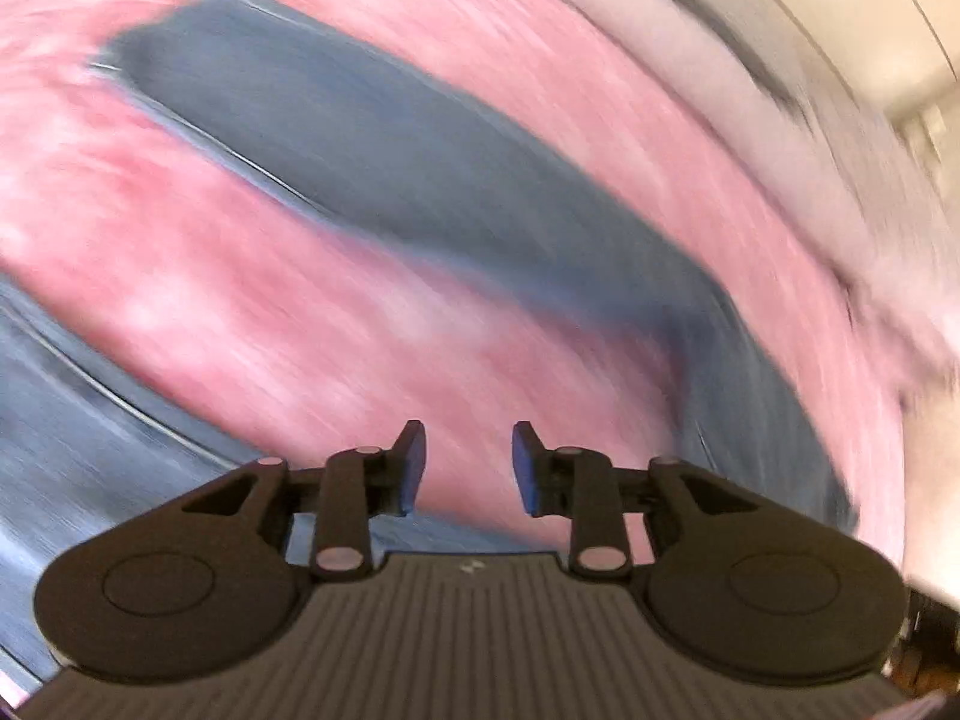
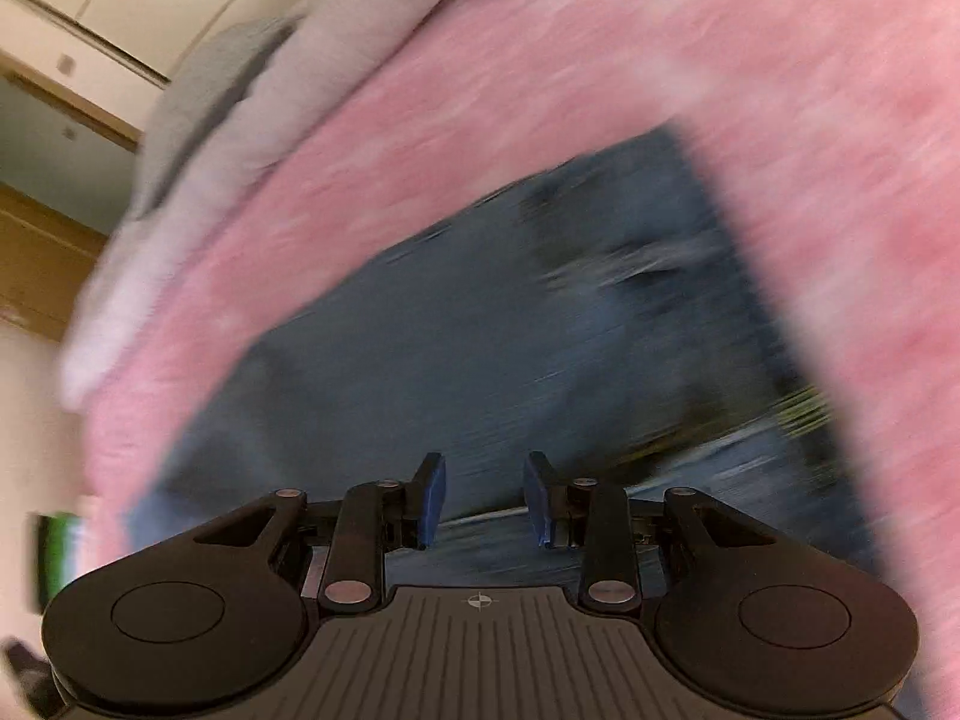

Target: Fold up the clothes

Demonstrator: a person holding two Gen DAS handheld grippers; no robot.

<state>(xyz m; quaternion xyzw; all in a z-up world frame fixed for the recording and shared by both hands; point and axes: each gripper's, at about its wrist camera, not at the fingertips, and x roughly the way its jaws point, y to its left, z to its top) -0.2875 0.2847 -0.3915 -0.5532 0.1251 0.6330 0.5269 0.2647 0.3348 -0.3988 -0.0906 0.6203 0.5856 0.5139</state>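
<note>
A: Start at the left. What does the left wrist view give you?

B: It is heavily smeared. The left tool (image 1: 468, 467) has its two blue-padded fingers (image 1: 413, 468) parted, with a clear gap between them and nothing in it. Past the tips lies a fuzzy pink blanket (image 1: 210, 300) covering the surface.

A: And the garment?

B: A pair of blue denim jeans (image 1: 384, 138) lies flat on that pink blanket. One long strip of denim runs from the far left down toward the near right, and another patch of denim sits at the near left edge. At the far right, a pale grey cloth (image 1: 798, 138) lies along the rim of the pink blanket.

A: Now the right wrist view.

B: Also blurred. At the far left is a cream cabinet front (image 2: 120, 6), and just beside it the same pale grey cloth (image 2: 240, 96) borders the pink blanket (image 2: 600, 48). The jeans (image 2: 480, 330) spread across the middle, directly ahead of the right tool (image 2: 485, 498).

A: Its fingers?

B: Blue pads (image 2: 433, 498) apart, gap empty, gripping nothing. I cannot tell whether the tips touch the denim.
</note>
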